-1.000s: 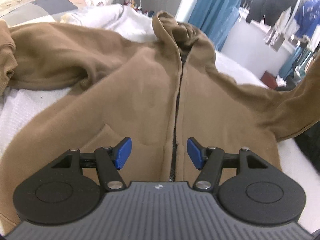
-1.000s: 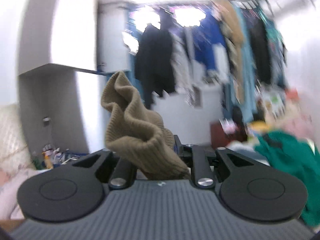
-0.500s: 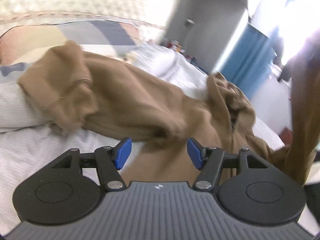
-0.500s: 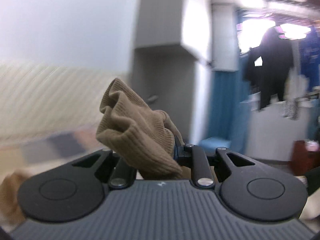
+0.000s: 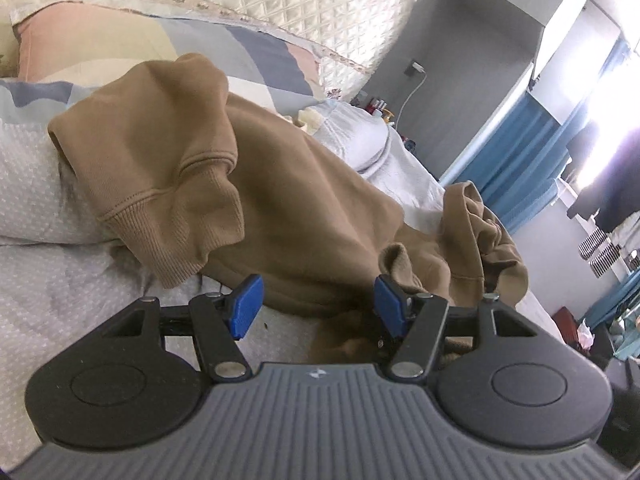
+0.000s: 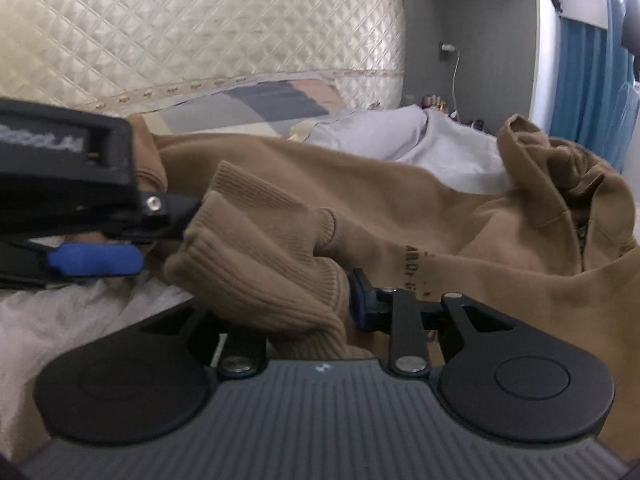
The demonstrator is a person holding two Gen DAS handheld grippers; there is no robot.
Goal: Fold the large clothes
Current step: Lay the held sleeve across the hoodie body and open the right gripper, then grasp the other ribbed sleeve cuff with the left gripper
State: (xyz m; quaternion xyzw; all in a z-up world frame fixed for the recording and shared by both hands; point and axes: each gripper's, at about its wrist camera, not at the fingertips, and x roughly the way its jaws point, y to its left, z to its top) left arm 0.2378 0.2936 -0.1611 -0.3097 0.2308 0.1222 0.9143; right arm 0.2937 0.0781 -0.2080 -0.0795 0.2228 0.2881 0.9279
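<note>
On the bed (image 5: 60,280), your left gripper (image 5: 316,306) hovers with its blue fingers (image 5: 244,306) spread apart, nothing pressed between them, above the near edge of the brown hoodie (image 5: 304,208); one ribbed cuff (image 5: 180,216) lies bunched at left against the patterned pillow (image 5: 256,52); at right, your right gripper (image 6: 304,304) has the other cuff (image 6: 260,256) bunched between its fingers (image 6: 360,300), which have just been easing apart, so whether they still pinch it cannot be told; the hood (image 6: 560,168) lies crumpled beyond, toward the blue curtain (image 6: 580,80).
</note>
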